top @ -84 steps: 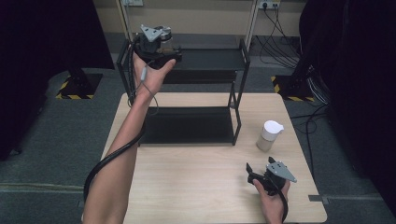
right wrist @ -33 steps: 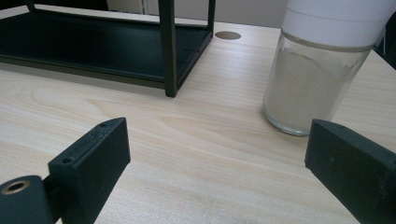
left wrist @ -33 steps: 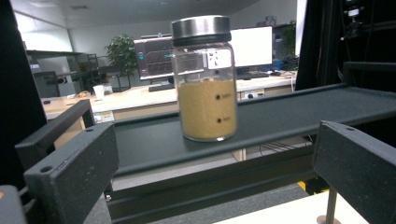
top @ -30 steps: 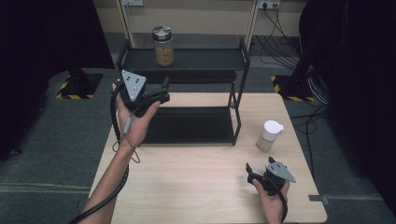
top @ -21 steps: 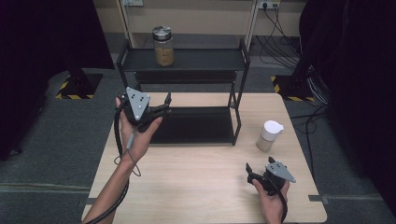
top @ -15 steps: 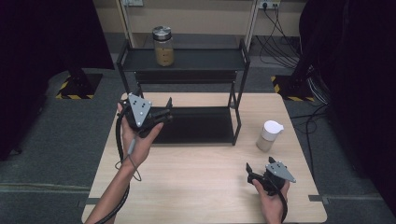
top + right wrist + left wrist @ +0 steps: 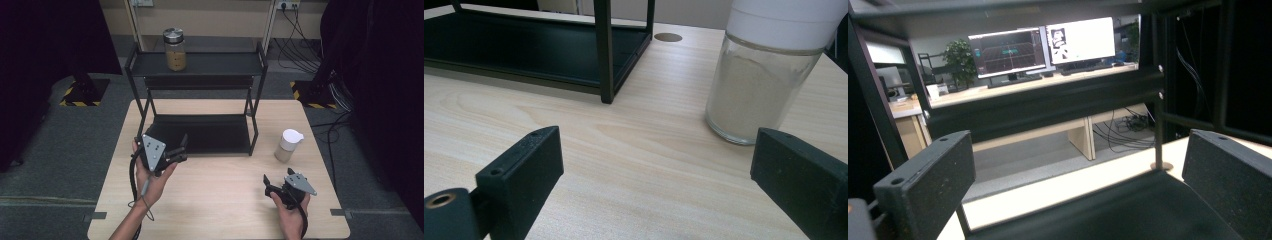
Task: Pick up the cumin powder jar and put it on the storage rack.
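Note:
A glass jar with a silver lid (image 7: 174, 49) stands on the top shelf of the black two-level rack (image 7: 215, 65). My left gripper (image 7: 183, 150) is open and empty at the front left corner of the rack's lower shelf (image 7: 1128, 210), its jaws (image 7: 1075, 165) pointing in over the shelf. A white-capped glass jar (image 7: 288, 145) of pale powder stands on the table, right of the rack. My right gripper (image 7: 266, 185) rests open near the table's front right. It points at that white-capped jar (image 7: 769, 75), which stands a little beyond its right jaw, with bare wood between the jaws (image 7: 654, 165).
The wooden table (image 7: 220, 205) has free room in front of the rack. A rack post (image 7: 605, 60) stands left of the white-capped jar. Cables and stand bases lie on the floor behind the table. Desks with monitors (image 7: 1008, 50) show through the rack.
My left hand has come down from the top shelf, where the silver-lidded jar now stands alone, to the front of the lower shelf. The right hand has not moved.

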A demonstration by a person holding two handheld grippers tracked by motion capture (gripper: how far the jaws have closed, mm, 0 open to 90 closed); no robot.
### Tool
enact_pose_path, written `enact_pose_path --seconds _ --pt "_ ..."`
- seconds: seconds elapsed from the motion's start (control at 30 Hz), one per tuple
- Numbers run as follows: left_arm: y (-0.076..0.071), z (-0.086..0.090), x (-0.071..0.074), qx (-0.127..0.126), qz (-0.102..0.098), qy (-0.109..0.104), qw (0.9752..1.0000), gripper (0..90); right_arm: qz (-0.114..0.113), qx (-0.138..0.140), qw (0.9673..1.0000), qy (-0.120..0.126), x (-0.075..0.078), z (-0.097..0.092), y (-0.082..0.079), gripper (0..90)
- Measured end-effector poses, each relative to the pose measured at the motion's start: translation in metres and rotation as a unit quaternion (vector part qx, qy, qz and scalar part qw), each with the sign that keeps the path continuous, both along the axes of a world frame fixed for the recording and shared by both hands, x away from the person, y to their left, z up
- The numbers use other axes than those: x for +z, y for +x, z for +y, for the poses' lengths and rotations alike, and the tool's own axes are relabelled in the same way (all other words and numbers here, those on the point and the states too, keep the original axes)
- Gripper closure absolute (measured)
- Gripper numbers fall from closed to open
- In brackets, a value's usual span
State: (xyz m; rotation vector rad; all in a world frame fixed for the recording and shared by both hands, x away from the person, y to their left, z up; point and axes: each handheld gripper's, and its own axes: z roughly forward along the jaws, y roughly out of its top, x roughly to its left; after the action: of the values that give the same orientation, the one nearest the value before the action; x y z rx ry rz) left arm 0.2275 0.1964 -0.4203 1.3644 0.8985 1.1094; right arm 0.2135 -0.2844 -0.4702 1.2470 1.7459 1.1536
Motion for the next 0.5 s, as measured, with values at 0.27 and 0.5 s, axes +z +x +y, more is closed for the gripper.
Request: enact_pose_path --seconds 0.27,0.5 --pt "-0.009 -0.002 -0.021 0.0 0.009 0.001 1.0 0.0 -0.001 0.0 1.0 -0.002 0.0 0.0 0.0 6.8" --pt "-0.016 -0.003 -0.039 -0.004 0.033 0.009 0.9994 0.0 -0.002 0.0 1.0 -0.002 0.0 0.0 0.0 6.8"
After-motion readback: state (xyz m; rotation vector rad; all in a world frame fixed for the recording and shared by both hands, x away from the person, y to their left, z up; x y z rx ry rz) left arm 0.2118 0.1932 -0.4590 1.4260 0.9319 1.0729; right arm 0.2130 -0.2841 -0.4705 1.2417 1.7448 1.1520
